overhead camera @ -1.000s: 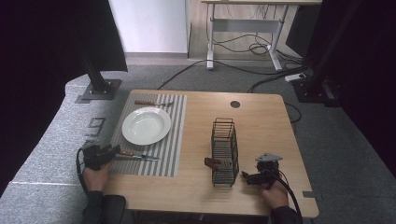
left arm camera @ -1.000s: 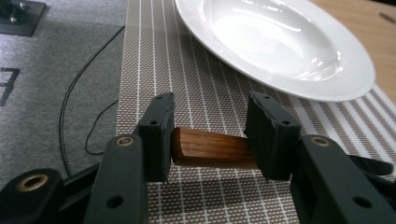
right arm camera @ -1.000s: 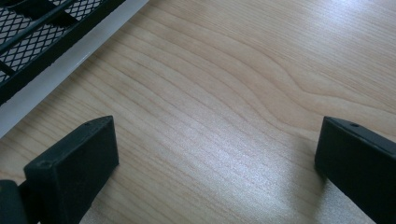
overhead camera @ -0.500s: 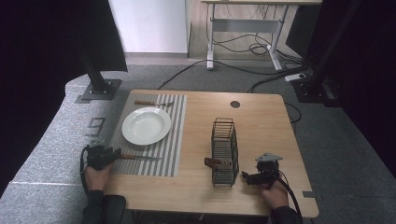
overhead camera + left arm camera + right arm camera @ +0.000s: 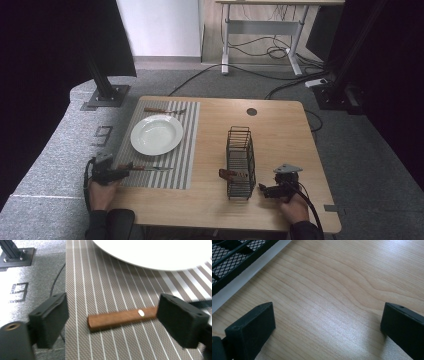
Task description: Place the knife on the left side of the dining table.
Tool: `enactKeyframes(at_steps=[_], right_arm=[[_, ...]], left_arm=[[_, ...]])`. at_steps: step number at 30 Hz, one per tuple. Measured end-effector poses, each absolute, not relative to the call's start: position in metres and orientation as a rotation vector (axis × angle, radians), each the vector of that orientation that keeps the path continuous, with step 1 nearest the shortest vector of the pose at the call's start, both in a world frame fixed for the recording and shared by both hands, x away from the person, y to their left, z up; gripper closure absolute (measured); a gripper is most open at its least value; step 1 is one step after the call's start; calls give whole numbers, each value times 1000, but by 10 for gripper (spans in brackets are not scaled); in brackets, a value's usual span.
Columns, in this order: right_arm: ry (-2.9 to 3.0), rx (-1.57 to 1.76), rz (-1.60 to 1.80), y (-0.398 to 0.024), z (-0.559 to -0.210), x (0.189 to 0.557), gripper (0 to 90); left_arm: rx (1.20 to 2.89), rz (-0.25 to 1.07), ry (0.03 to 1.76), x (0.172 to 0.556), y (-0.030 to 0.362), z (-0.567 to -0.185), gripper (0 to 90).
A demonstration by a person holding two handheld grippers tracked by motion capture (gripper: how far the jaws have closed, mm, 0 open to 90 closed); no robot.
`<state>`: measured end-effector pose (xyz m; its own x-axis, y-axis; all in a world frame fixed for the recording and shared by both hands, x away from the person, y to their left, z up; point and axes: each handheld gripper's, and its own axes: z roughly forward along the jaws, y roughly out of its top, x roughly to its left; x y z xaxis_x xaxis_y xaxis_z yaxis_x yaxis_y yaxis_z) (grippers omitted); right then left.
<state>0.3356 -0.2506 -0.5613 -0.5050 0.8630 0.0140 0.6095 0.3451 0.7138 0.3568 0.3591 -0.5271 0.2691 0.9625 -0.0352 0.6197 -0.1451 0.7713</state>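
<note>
A wooden-handled knife (image 5: 145,168) lies flat on the striped placemat (image 5: 185,150) in the lower left of the high view, just below the white plate (image 5: 156,134), its blade pointing toward the middle of the table (image 5: 280,130). The left gripper (image 5: 125,169) sits at the placemat's left edge with its jaws spread, having just been opening; in the left gripper view the brown handle (image 5: 122,317) lies between the two black jaws, its butt end free and well clear of the left-hand jaw, its far end running up against or behind the right-hand one. At lower right of the high view, the right gripper (image 5: 263,190) rests low over bare wood, jaws wide apart with nothing between them, just beside the black wire basket (image 5: 240,162), whose mesh fills the upper left corner of the right gripper view. A second utensil (image 5: 162,110) lies along the placemat's top edge. Open tabletop stretches between placemat and basket, and across the upper right around the round cable hole (image 5: 251,111)
</note>
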Motion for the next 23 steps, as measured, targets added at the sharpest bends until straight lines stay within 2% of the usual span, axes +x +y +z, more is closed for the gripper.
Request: enactKeyframes(at_steps=[4,12,23], right_arm=[[2248,1298,954,-251,-561,336,0],[2248,1298,954,-251,-561,336,0],[2248,1298,954,-251,-561,336,0]], left_arm=[[1937,619,1392,346,352,-529,0],[2067,544,1415,347,347,-546,0],[2061,529,1413,348,348,-547,0]])
